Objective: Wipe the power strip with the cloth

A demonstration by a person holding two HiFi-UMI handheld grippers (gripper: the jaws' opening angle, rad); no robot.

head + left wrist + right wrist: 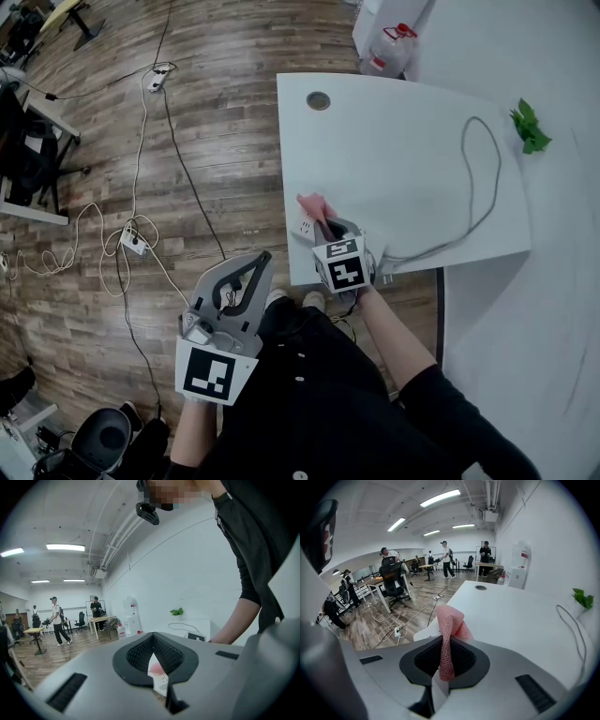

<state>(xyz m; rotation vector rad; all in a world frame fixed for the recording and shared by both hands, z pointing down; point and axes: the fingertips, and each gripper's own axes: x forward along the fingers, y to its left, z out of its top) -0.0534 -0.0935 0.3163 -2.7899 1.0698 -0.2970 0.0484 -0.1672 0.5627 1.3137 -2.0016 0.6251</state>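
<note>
A white power strip [305,225] lies at the near left corner of the white table [403,159], its grey cable [487,187] looping over the tabletop. A pink cloth [314,204] rests on the strip's far end, and my right gripper [325,228] is shut on it. The right gripper view shows the cloth [449,634] standing up pinched between the jaws of that gripper [443,667]. My left gripper [261,262] hangs off the table's near left side, over the floor, shut with nothing in it. Through the small gap in the left gripper [161,686], cloth and strip [159,676] show.
A round cable hole [318,100] sits at the table's far left. A green plant sprig [530,127] lies at the far right. A water jug [394,47] stands beyond the table. Cables and another power strip [134,242] lie on the wooden floor at left. People stand far off.
</note>
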